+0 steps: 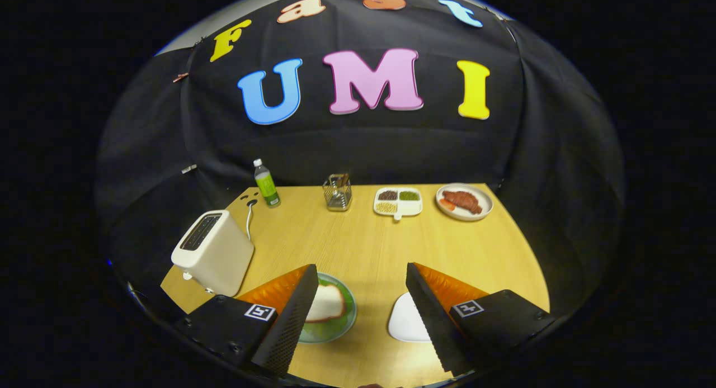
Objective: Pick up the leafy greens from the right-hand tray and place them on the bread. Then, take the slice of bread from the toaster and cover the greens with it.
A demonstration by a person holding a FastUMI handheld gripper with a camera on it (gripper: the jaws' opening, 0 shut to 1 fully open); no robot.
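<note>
The hand-held gripper (361, 315) hangs over the bench (358, 242), its fingers spread wide with nothing between them. By the left finger a bread slice (327, 303) lies on a green plate (335, 329); by the right finger sits a white tray (405, 323). The toaster (213, 252) stands left, just beyond the plate.

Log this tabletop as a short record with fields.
surface: light wooden table
tool: open, holding nothing
near left finger: green round plate with white bread slice
near right finger: white tray
left: white toaster
far edge: green-labelled bottle, metal wire holder, white divided dish, round plate of meat
</note>
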